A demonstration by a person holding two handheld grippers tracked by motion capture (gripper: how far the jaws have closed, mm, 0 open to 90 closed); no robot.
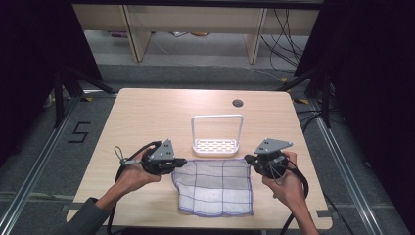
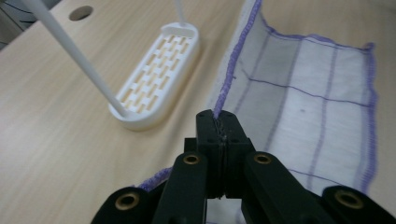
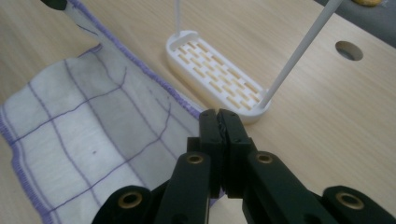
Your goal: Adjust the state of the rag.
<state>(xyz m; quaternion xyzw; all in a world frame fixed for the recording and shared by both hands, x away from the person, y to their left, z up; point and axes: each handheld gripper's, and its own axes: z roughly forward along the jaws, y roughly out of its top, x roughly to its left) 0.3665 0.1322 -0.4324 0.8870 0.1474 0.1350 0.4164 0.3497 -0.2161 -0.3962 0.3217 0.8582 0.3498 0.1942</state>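
**Holding a checked cloth by its two far corners**

Listing from largest to smallest, as I see them.

1. Surface: pale wood-grain top with a round cable hole near its far edge. It carries everything below.

2. Cloth: white, with a purple grid and purple stitched hem. It lies mostly flat on the near half of the surface, between my two hands. Its far edge runs just in front of the rack, and its far corners are lifted slightly where I hold them.

3. Rack: a white slotted oval tray with a thin wire hoop standing upright over it, at the middle of the surface and just beyond the cloth's far hem.

4. Left gripper: jaws pressed together on the hem at the cloth's far left corner.

5. Right gripper: jaws closed at the far right corner, apparently pinching the hem, though little fabric shows between them.

Risks, as I judge them: each grip takes little more than the hem, so an uneven pull could slip a corner free. Lifting forward carelessly could drag the cloth into the hoop and tip the light rack.
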